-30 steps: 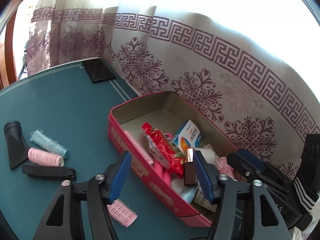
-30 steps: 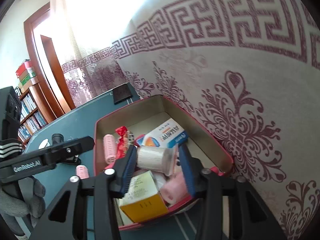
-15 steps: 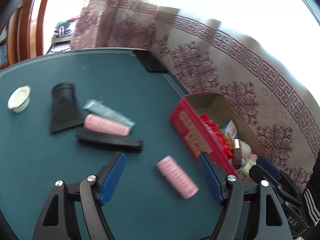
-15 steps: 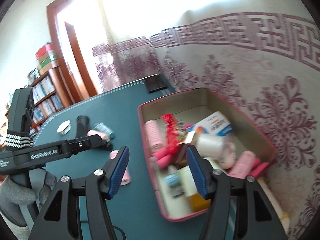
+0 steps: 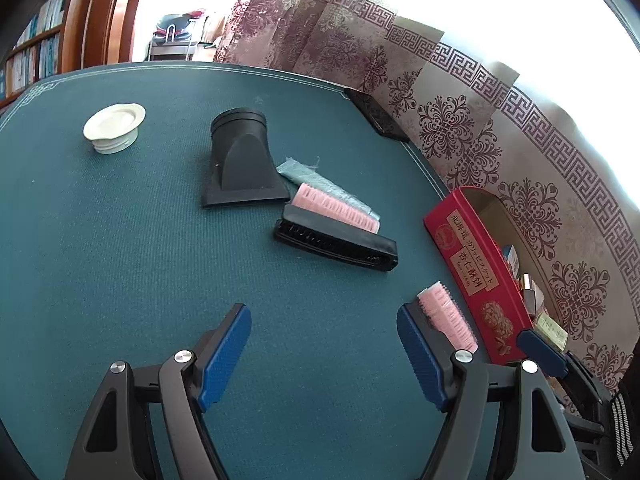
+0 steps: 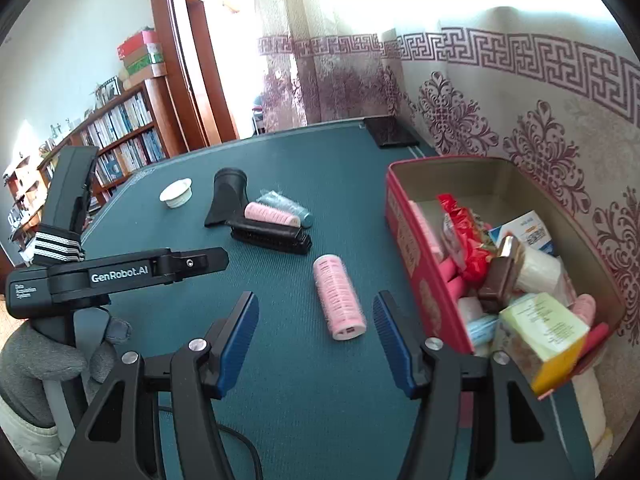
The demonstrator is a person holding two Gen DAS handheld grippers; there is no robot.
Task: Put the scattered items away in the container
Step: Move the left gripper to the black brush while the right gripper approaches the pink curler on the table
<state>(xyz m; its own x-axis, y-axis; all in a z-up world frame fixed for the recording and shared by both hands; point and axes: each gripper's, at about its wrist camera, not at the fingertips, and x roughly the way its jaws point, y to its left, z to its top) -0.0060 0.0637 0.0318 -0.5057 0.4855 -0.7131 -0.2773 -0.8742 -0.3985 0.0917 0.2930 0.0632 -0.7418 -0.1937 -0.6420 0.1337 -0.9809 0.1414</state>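
Observation:
A red tin (image 6: pixel 408 236) full of small items stands on the green table by the curtain; it also shows in the left wrist view (image 5: pixel 472 272). A pink hair roller (image 6: pixel 338 298) lies on the table just ahead of my open, empty right gripper (image 6: pixel 316 328). In the left wrist view this roller (image 5: pixel 448 316) lies beside the right finger of my open, empty left gripper (image 5: pixel 324 336). Farther off lie a black comb (image 5: pixel 336 238), a second pink roller (image 5: pixel 336 208), a teal roller (image 5: pixel 320 182), a black nozzle (image 5: pixel 240 160) and a white cap (image 5: pixel 114 122).
A black phone-like slab (image 5: pixel 376 114) lies at the table's far edge by the curtain (image 5: pixel 520 140). A bookshelf (image 6: pixel 120 136) and a doorway stand behind the table. The left gripper body (image 6: pixel 116 276) shows to the left in the right wrist view.
Both grippers have drawn back from the tin and swung left towards the open table. The white roll the right gripper held a second ago now lies in the tin.

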